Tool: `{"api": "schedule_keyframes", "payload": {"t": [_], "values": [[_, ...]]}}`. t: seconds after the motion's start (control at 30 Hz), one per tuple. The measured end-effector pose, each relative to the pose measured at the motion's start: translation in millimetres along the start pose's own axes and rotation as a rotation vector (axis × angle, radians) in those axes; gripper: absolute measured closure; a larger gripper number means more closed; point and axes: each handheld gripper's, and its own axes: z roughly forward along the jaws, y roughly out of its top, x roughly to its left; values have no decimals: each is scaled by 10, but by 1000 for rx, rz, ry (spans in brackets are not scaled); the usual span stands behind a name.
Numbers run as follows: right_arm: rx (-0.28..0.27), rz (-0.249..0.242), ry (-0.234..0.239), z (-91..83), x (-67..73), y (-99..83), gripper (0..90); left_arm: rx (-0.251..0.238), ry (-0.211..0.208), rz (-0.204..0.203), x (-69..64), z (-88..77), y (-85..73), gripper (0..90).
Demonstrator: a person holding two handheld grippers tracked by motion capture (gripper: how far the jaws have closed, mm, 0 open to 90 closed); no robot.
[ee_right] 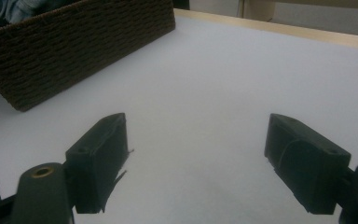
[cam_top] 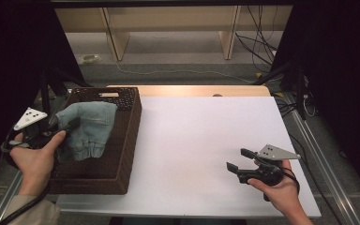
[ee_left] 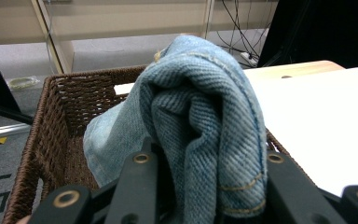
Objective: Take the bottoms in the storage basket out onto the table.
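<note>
The right tool [cam_top: 237, 163] rests low over the white tabletop [cam_top: 201, 140] at its near right part, with its jaws spread wide and nothing between them. At the left, the left tool [cam_top: 65, 125] pinches a bunch of the blue denim garment [cam_top: 90, 126], which is lifted above the brown woven basket [cam_top: 122, 154], over its inside.

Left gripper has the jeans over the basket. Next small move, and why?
Probably lift the jeans clear of the basket rim and carry them toward the white table. The left gripper is shut on a denim fold, most of the cloth hangs inside the basket, and the right gripper waits open.
</note>
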Motion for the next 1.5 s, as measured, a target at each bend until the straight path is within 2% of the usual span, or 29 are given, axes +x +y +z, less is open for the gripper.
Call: {"api": "schedule_keyframes", "payload": {"t": [0.2, 1.5], "values": [[-1, 1, -1, -1, -2, 1, 223, -18, -1, -12, 9, -5, 6, 702], [-2, -1, 1, 4, -4, 0, 223, -64, -16, -13, -71, 50, 194, 702]]}}
